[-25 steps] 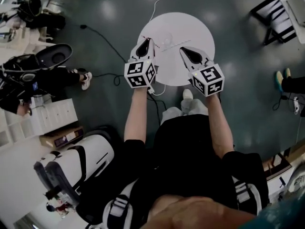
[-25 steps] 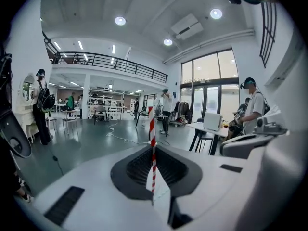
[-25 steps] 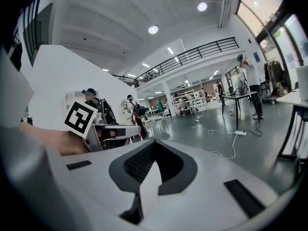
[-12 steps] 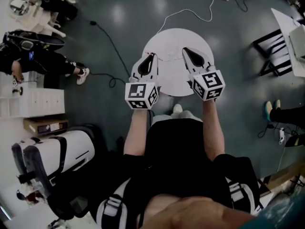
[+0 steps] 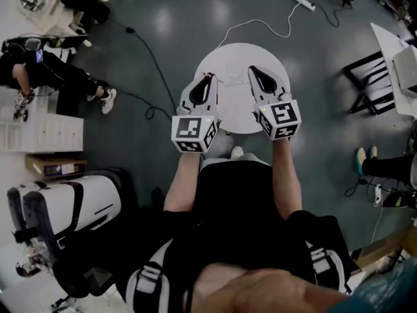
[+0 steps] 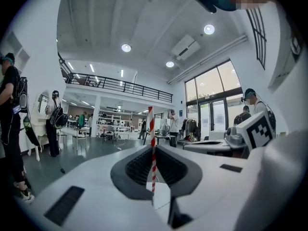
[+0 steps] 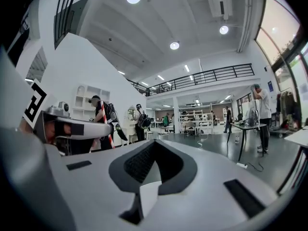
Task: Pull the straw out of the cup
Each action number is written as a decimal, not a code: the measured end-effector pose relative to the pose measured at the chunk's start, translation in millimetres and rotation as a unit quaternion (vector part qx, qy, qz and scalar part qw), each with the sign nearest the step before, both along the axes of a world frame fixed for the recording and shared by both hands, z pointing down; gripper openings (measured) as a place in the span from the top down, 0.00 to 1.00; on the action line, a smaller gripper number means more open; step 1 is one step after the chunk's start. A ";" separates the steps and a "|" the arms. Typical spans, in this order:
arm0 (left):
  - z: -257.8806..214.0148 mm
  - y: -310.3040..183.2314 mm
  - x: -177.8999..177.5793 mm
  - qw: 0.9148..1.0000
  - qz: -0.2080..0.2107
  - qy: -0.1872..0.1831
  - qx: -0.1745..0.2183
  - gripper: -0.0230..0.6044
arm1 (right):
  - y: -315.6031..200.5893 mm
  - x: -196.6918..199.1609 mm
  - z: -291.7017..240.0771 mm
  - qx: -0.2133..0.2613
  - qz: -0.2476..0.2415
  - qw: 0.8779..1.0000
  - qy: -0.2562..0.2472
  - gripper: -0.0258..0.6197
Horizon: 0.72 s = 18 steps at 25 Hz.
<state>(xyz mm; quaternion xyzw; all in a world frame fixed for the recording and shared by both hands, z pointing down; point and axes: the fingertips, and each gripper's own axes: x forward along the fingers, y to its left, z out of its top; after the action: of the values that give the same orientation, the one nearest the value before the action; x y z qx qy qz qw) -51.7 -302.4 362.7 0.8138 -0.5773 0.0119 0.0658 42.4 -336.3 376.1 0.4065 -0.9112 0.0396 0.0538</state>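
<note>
A red-and-white striped straw (image 6: 150, 124) stands upright between the jaws of my left gripper (image 6: 153, 150), which is shut on it. In the head view the left gripper (image 5: 210, 78) hangs over the left part of the round white table (image 5: 238, 113), with the straw (image 5: 210, 76) showing as a small red mark at its tip. To its right, my right gripper (image 5: 254, 70) is over the same table. Its jaws (image 7: 153, 142) meet at the tips with nothing between them. From the right gripper view the left gripper (image 7: 96, 128) and the straw (image 7: 107, 129) appear at left. No cup shows clearly.
Cables (image 5: 140, 51) and a power strip (image 5: 305, 2) lie on the dark floor beyond the table. People sit at the left (image 5: 45, 74), beside white drawers (image 5: 42, 132). A black chair (image 5: 368, 77) and another table stand at the right.
Both grippers have risen above the table and now point about level. The straw has stayed in the left gripper. The table looks smaller and farther below.
</note>
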 end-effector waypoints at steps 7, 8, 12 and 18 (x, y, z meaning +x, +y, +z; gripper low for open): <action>-6.1 1.5 -1.8 1.000 0.004 0.004 0.006 0.92 | 0.2 -0.4 -3.2 0.008 0.005 1.000 -0.005 0.94; -5.7 1.1 -1.3 1.000 0.006 0.003 0.006 0.92 | -0.7 -0.3 -3.4 0.009 0.005 1.000 -0.005 0.94; -6.2 -0.1 -3.5 1.000 0.007 0.001 0.005 0.92 | -2.4 -5.5 -4.4 0.010 0.000 1.000 -0.006 0.94; -4.3 -5.4 0.0 1.000 0.010 0.003 0.003 0.92 | -5.8 -7.3 -1.8 0.008 -0.008 1.000 -0.006 0.94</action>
<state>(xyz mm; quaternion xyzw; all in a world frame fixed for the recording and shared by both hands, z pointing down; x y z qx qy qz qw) -51.7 -307.7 358.4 0.8197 -0.5690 0.0086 0.0653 35.1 -342.1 374.2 0.3992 -0.9151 0.0346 0.0452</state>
